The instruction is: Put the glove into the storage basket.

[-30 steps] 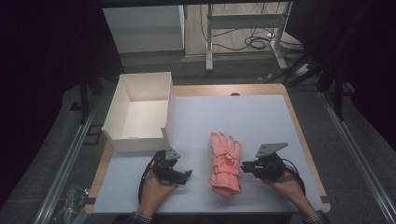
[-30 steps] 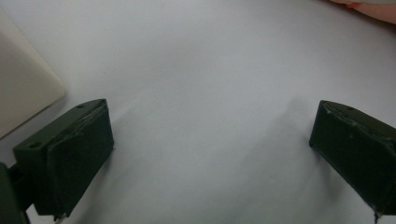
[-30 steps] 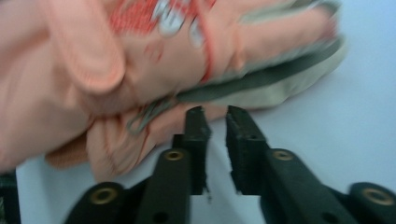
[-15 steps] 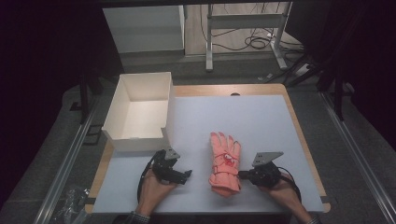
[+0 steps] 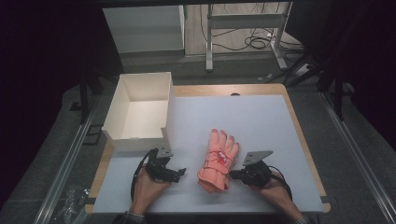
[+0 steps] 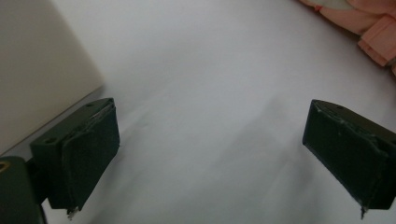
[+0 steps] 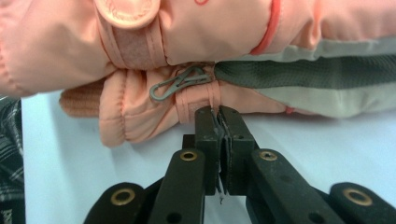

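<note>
Right tongs [image 7: 218,116] pressed together at padded salmon-pink ski glove [image 5: 217,161] cuff seam, nothing pinched; left tongs [image 6: 210,154] spread, just narrowing, empty. Next: part right tongs, pinch cuff.

A wooden table [image 5: 299,119] with a pale blue-grey mat [image 5: 252,121] stood on dark grey carpet [image 5: 355,154]. Beyond its far edge stood a white cabinet [image 5: 142,30] and a metal frame [image 5: 243,35], with black cables [image 5: 259,42] on the floor behind. Both sides of the room lay dark; light fell mainly on the table.
</note>
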### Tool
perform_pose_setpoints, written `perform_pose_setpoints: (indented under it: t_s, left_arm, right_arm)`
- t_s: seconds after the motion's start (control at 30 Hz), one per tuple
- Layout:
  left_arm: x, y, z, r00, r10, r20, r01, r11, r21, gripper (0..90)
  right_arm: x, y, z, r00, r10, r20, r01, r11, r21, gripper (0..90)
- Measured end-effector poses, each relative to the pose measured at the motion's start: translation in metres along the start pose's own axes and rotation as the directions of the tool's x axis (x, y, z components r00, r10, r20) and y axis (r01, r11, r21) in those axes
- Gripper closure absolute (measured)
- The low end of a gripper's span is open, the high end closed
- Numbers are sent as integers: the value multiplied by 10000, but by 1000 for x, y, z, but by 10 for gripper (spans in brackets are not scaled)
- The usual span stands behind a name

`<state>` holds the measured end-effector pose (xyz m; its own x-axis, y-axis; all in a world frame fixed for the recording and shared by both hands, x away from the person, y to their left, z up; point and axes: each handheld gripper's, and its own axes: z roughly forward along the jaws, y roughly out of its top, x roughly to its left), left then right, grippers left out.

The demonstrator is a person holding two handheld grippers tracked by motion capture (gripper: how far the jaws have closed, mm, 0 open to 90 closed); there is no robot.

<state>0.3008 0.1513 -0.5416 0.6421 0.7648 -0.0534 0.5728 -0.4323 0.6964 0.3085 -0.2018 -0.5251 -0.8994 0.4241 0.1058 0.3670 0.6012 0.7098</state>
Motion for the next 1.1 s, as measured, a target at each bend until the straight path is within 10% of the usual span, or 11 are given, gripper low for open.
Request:
perform_pose_setpoints:
  t_s: [1.1]
  left_arm:
    - [18,-10,-10,9989,-410,-221,412,9991,56,42]
  right_arm:
    - [-8,49,53,9959,97,902,-109,9999,125,859]
